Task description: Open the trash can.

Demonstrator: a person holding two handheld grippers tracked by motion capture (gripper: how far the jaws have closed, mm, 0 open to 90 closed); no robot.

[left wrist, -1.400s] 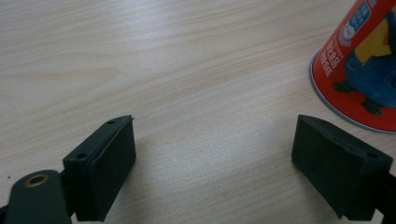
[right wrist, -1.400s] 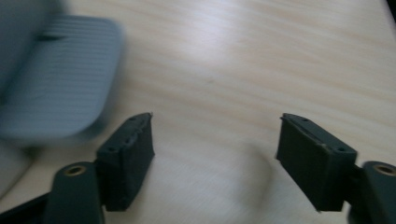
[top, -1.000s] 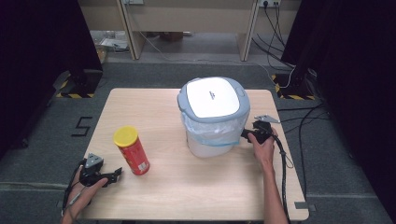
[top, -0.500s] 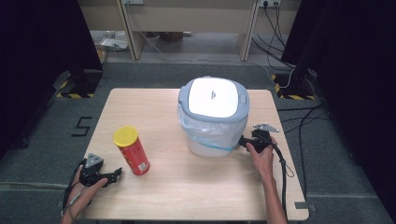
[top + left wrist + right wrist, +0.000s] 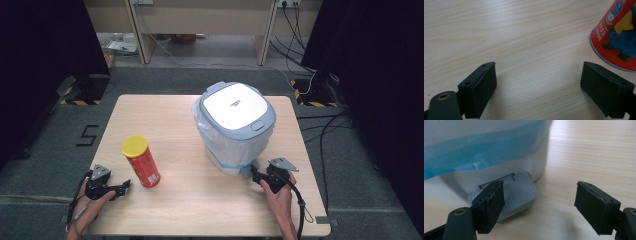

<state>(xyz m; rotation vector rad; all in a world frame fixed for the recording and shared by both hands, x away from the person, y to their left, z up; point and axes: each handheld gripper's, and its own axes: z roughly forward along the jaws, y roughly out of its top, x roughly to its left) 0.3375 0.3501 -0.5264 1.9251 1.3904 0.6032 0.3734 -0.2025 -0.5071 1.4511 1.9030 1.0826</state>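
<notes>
The pedal bin [image 5: 235, 127] stands toward the table's [image 5: 165, 120] right side, its grey foot pedal [image 5: 511, 195] facing me. My right gripper [image 5: 544, 205] sits low before it, jaws apart and empty, one above the pedal, probably to press it. My left gripper [image 5: 549, 87] rests wide open, empty, beside the red can [image 5: 141, 161], ready to grasp it.

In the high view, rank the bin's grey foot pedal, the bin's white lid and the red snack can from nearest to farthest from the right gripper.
Measured from the right gripper:
1. Grey foot pedal, at the bin's base, right by the jaw tips.
2. White lid, on top of the bin, beyond the gripper.
3. Red snack can, across the table toward the left gripper.
</notes>
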